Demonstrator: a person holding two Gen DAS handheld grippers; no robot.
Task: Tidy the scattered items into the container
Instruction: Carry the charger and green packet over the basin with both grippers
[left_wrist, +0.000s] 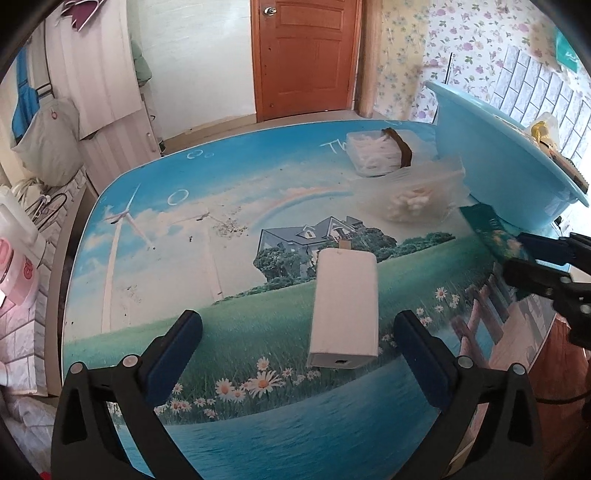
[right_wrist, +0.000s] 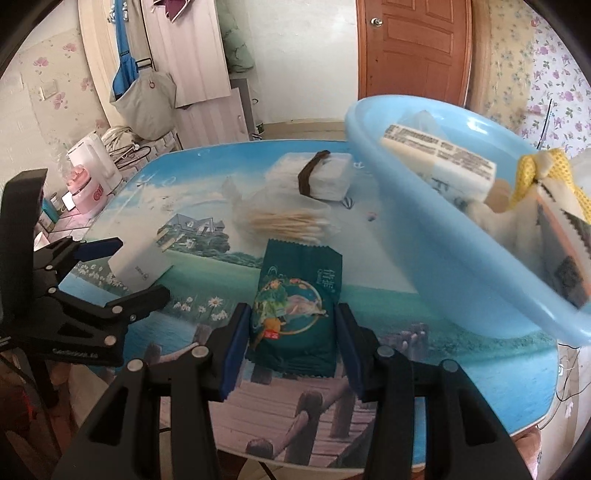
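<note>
In the left wrist view, the left tongs (left_wrist: 299, 354) stood released around the white power bank (left_wrist: 345, 308) at lower centre of the surface (left_wrist: 221, 221), its long axis running up-frame, port end nearest; closing off-centre could skid it. In the right wrist view, the right tongs (right_wrist: 291, 350) clenched the green packet (right_wrist: 295, 306), lengthwise up-frame, beside the blue basin (right_wrist: 424, 258); the thin foil might slip out.

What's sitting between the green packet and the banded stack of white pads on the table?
A clear bag of cotton swabs lies between the green packet and the banded stack of white pads, clearest in the right wrist view.
</note>
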